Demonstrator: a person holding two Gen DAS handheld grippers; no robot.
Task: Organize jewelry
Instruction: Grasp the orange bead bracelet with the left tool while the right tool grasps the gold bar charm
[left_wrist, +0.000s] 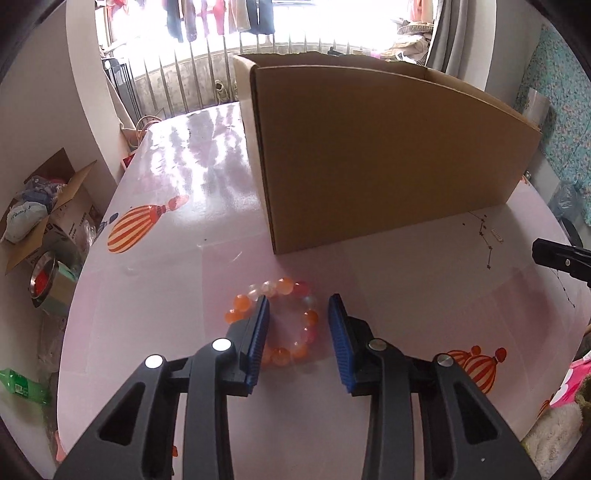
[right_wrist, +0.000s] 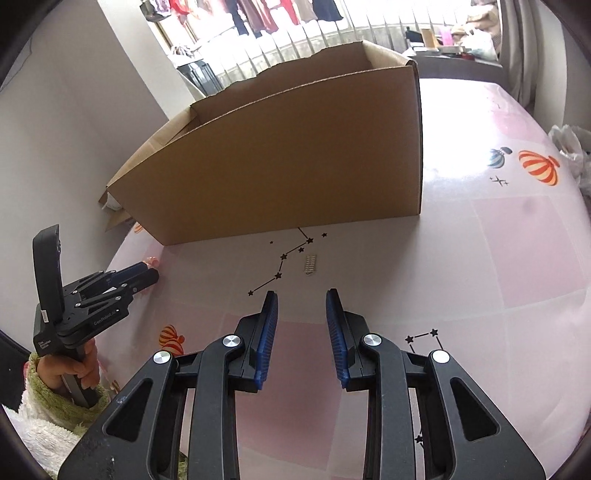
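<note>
A bracelet of orange, pink and clear beads lies on the pink table. My left gripper stands open right over it. Its left finger covers the ring's left side, and the right half of the ring lies between the blue pads, which do not press it. A small silver ribbed piece lies on the table just ahead of my right gripper, which is open with nothing between its fingers. In the right wrist view the left gripper shows at the far left, held by a hand in a fluffy sleeve.
A big open cardboard box stands on the table behind both pieces, its near wall close to them. The table's left edge drops to floor clutter: a carton, a metal bowl, a green bottle. A plastic bag sits far right.
</note>
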